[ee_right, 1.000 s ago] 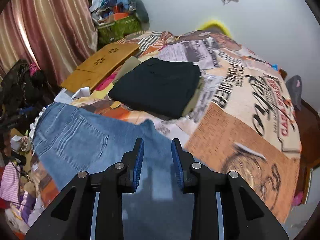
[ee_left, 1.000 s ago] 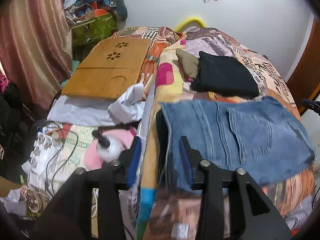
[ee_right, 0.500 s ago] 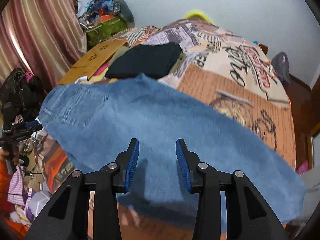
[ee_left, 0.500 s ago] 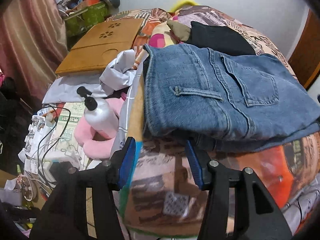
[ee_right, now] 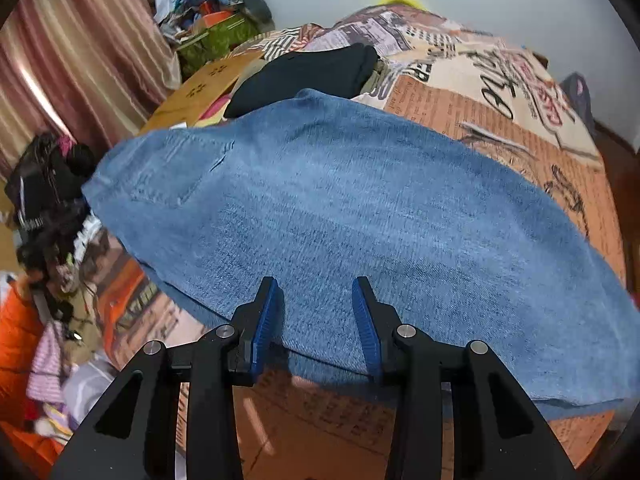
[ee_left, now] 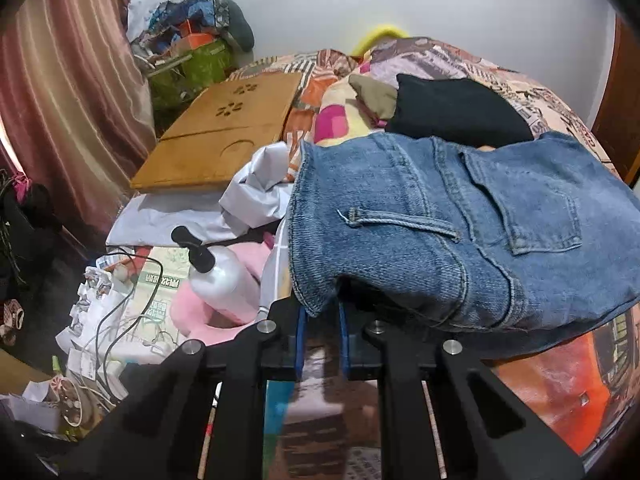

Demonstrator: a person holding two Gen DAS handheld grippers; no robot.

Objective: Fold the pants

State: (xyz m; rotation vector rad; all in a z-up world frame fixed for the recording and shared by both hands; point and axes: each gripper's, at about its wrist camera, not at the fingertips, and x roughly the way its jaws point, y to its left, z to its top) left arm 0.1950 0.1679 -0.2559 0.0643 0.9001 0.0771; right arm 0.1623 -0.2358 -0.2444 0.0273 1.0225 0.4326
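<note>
Blue jeans [ee_left: 460, 224] lie folded on the bed's patterned cover, waistband and back pocket towards my left gripper. My left gripper [ee_left: 320, 326] sits at the waistband's near corner, its jaws narrowed around that corner; the fingertips are hidden under the denim. In the right wrist view the jeans [ee_right: 360, 208] spread wide across the bed. My right gripper [ee_right: 316, 312] is open and empty at their near edge, its blue pads [ee_right: 266, 320] on the denim.
Folded black pants [ee_left: 456, 110] lie behind the jeans, also seen in the right wrist view [ee_right: 308, 74]. A wooden lap desk [ee_left: 224, 136], white cloth [ee_left: 256, 196], a pump bottle [ee_left: 224, 276] and cables lie left of the bed. A curtain hangs at left.
Both grippers pulled back to the jeans' near edge. The left jaws, wide open half a second ago, have narrowed on the waistband corner. The right jaws opened wider.
</note>
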